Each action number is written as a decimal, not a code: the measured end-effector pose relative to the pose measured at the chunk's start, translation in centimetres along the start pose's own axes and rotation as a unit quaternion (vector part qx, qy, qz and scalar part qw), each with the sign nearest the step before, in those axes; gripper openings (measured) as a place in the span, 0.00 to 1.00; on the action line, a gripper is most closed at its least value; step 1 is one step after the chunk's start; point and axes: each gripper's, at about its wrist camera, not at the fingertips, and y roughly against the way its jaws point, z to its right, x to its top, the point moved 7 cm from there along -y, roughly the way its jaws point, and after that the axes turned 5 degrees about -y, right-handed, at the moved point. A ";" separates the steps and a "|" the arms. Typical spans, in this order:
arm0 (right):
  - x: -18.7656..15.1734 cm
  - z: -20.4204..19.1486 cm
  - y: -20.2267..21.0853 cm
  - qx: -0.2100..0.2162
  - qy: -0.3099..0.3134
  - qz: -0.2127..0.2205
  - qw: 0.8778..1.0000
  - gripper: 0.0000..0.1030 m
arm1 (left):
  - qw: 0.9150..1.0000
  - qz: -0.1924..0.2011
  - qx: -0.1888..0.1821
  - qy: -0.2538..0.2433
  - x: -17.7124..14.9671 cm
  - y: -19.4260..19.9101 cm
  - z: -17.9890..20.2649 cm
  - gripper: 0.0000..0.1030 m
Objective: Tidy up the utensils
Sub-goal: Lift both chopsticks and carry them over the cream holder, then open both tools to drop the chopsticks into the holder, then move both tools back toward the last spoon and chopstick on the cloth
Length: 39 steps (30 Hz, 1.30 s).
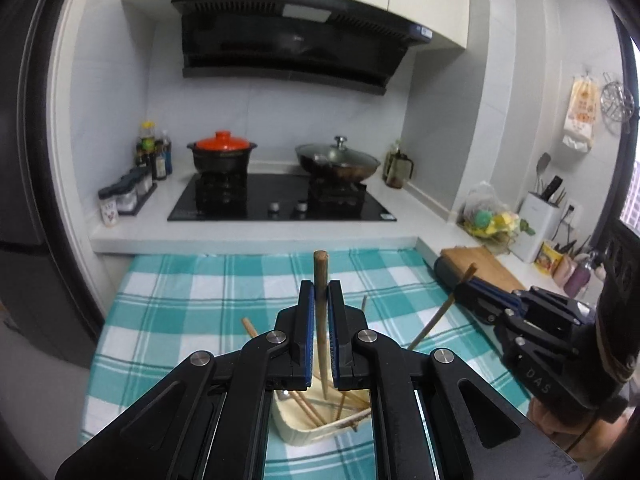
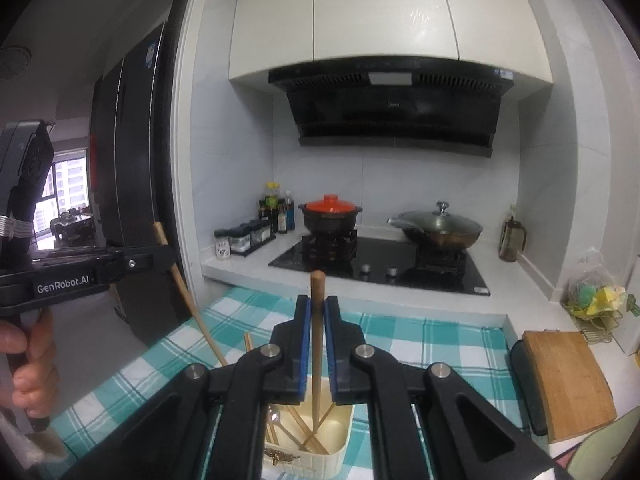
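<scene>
While clamped between jaws, chopstick (image 1: 321,312) upright (tip seemingly over box (image 1: 296,434)).

"GenRobot.AI" in white reads along the body of the left hand-held gripper (image 2: 162,258) | "DAS" in pale letters sits on the housing of the right hand-held gripper (image 1: 466,292) | print on the hanging packet (image 1: 580,118) and range hood sticker (image 1: 543,32) is too blurred to read
</scene>
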 end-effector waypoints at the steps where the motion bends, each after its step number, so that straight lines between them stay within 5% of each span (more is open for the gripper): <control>1: -0.8 0.1 -1.4 0.000 -0.002 -0.024 1.000 0.07 | 1.000 -0.015 -0.002 0.003 -0.7 -1.3 -0.2 0.05; 6: -5.0 1.1 -8.1 0.005 -0.023 -0.145 0.989 0.07 | 0.997 -0.074 -0.007 0.025 -3.8 -5.9 -1.0 0.05; 10: -6.6 2.0 -10.9 0.009 -0.050 -0.177 0.983 0.08 | 0.994 -0.100 -0.001 0.035 -5.2 -7.9 -1.6 0.05; 12: -6.7 2.0 -11.7 0.009 -0.059 -0.176 0.983 0.08 | 0.993 -0.107 0.003 0.039 -5.6 -8.1 -1.8 0.14; 14: -6.6 2.1 -12.0 0.006 -0.061 -0.176 0.982 0.12 | 0.993 -0.107 0.005 0.041 -5.6 -7.4 -2.1 0.47; 15: -6.3 2.1 -11.8 0.007 -0.067 -0.170 0.983 0.19 | 0.994 -0.101 0.009 0.040 -5.5 -6.6 -2.4 0.53; 18: -4.7 2.1 -10.0 0.006 -0.078 -0.141 0.987 0.37 | 0.995 -0.092 0.014 0.029 -5.5 -3.3 -3.1 0.62; 23: -2.9 1.2 -3.6 0.006 -0.037 -0.111 0.993 0.38 | 0.993 -0.110 0.033 -0.005 -8.3 3.5 -4.0 0.80; 27: -4.4 1.0 2.8 0.002 -0.005 -0.108 0.994 0.46 | 0.989 -0.137 0.035 -0.042 -13.2 8.3 -3.3 0.84; 33: -11.7 0.8 10.3 -0.032 0.032 -0.122 0.992 0.46 | 0.986 -0.161 0.023 -0.027 -22.2 11.9 -0.5 0.89; 39: -22.5 0.6 14.4 -0.067 -0.025 -0.135 0.988 0.46 | 0.987 -0.154 0.036 0.004 -30.6 10.6 3.1 0.89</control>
